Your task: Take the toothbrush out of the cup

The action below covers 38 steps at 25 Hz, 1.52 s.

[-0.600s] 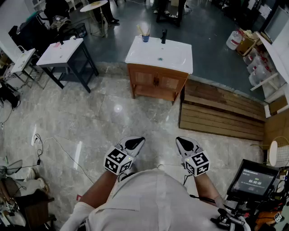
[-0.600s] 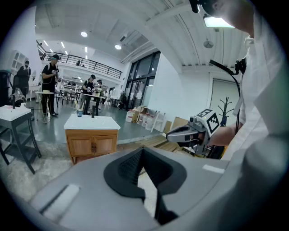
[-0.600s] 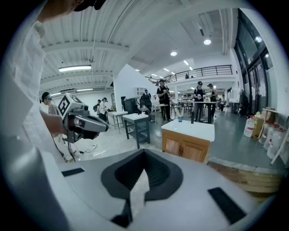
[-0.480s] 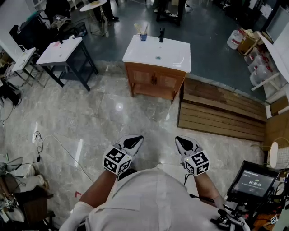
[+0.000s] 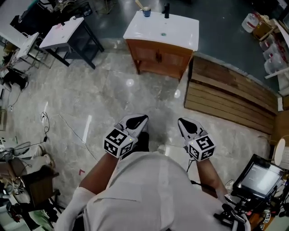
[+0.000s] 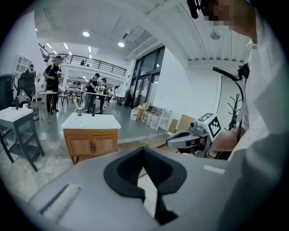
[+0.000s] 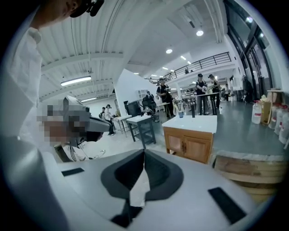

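A small blue cup (image 5: 146, 11) with a pale toothbrush (image 5: 139, 5) leaning in it stands at the back left corner of a white washbasin top (image 5: 178, 34), far ahead across the floor. The cup (image 6: 79, 111) also shows small in the left gripper view, and the same cup (image 7: 180, 114) shows in the right gripper view. My left gripper (image 5: 142, 117) and right gripper (image 5: 181, 121) are held side by side close to my body, well short of the basin. Both are shut with nothing between the jaws.
The basin sits on a wooden cabinet (image 5: 160, 58) with a black faucet (image 5: 166, 9). Wooden pallets (image 5: 226, 97) lie to its right and a dark-framed table (image 5: 63, 34) to its left. Cables (image 5: 58, 131) trail on the marble floor. A monitor (image 5: 262, 178) stands at my right.
The cabinet has shifted up and slightly right in the head view, and a dark shoe now shows between the grippers. Both grippers keep their pose and stay shut.
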Each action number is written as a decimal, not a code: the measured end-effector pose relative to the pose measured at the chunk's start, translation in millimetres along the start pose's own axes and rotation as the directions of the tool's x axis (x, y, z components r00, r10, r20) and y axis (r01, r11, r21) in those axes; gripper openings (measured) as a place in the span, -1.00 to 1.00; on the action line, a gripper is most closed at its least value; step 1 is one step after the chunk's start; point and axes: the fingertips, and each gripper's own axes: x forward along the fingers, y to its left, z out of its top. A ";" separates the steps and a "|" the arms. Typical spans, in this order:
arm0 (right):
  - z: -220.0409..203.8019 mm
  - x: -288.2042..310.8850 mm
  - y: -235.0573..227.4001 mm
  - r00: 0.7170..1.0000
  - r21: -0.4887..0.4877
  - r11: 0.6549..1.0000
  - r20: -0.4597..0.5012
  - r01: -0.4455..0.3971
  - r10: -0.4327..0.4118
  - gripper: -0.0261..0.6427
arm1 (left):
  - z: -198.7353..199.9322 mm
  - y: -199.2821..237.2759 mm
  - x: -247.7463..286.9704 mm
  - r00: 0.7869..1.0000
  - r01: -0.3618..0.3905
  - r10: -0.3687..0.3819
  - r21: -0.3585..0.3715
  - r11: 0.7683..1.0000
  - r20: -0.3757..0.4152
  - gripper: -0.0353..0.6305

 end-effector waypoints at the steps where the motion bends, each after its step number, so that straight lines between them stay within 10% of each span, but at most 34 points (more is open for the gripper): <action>1: 2.5 6.3 -3.4 1.000 -0.006 1.000 0.005 0.003 -0.003 -0.90 | 1.2 6.5 2.6 1.000 0.002 -0.002 -0.005 1.000 0.000 -0.88; 17: 125.4 184.4 -83.0 0.995 -0.099 0.990 0.015 0.105 -0.104 -0.61 | 87.4 210.2 53.0 0.995 0.043 -0.045 0.021 0.999 0.086 -0.87; 38: 238.0 355.0 -231.2 0.993 -0.157 0.981 0.007 -0.111 0.114 -0.71 | 178.0 366.2 173.8 0.989 -0.119 0.125 -0.082 0.990 0.079 -0.88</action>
